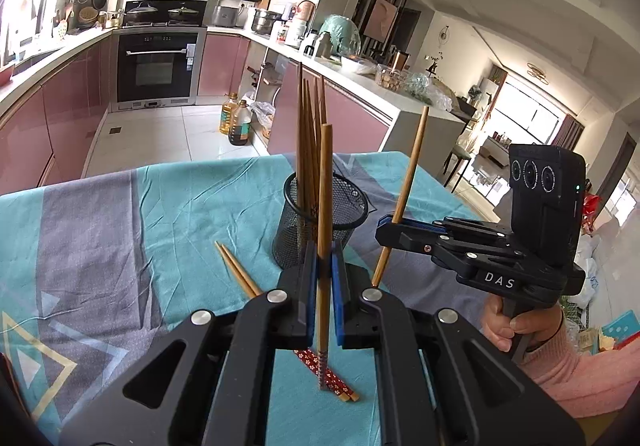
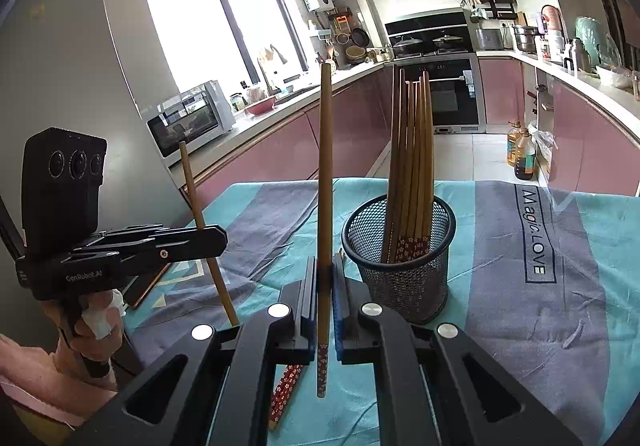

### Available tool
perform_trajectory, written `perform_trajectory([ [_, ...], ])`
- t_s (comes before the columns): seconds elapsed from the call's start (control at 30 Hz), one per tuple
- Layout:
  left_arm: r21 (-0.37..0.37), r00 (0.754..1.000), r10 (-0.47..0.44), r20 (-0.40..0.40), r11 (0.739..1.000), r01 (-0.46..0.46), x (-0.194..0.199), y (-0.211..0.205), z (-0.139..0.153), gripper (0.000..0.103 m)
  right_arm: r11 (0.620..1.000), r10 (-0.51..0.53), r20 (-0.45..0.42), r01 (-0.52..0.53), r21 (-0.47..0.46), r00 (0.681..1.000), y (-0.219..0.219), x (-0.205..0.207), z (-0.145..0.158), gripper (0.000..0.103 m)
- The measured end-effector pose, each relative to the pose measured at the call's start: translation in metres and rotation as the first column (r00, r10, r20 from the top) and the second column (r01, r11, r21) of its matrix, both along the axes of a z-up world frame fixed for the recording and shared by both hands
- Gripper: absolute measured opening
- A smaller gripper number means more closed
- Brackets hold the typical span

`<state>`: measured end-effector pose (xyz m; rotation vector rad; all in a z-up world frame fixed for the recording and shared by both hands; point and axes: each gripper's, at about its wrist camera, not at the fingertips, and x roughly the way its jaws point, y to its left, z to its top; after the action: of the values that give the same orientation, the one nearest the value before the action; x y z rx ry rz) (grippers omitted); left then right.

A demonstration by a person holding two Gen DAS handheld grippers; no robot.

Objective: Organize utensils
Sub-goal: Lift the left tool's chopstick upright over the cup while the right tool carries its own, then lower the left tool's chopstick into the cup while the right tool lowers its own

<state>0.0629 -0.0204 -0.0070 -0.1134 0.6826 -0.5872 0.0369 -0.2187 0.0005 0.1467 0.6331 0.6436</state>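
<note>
The black wire-mesh cup [image 1: 320, 222] stands on the teal and grey patterned cloth [image 1: 120, 230], a bundle of brown wooden chopsticks [image 2: 412, 166] upright inside it. Just before the cup, the left gripper [image 1: 324, 266] pinches one upright wooden chopstick [image 1: 325, 206]. Beside the cup, the right gripper [image 2: 325, 278] pinches another chopstick [image 2: 325, 186]. Two loose chopsticks [image 1: 240, 270] lie on the cloth near the cup.

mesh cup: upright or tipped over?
Upright. The mesh cup stands on its base on the tablecloth, rim up, with a bundle of chopsticks standing inside it.
</note>
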Motion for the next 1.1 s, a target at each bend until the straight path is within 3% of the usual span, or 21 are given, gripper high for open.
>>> perform_trajectory([
  [0.6, -0.027, 0.998, -0.012, 0.057, 1.000, 0.013, 0.009, -0.009, 0.020, 0.007, 1.000, -0.027, 0.073, 0.027, 0.006, 0.997, -0.012, -0.001, 0.020, 0.006],
  [1.1, -0.009, 0.995, -0.028, 0.100, 1.000, 0.029, 0.016, -0.024, 0.028, 0.007, 0.999, -0.042, 0.122, 0.042, 0.003, 0.992, -0.014, 0.007, 0.038, 0.006],
])
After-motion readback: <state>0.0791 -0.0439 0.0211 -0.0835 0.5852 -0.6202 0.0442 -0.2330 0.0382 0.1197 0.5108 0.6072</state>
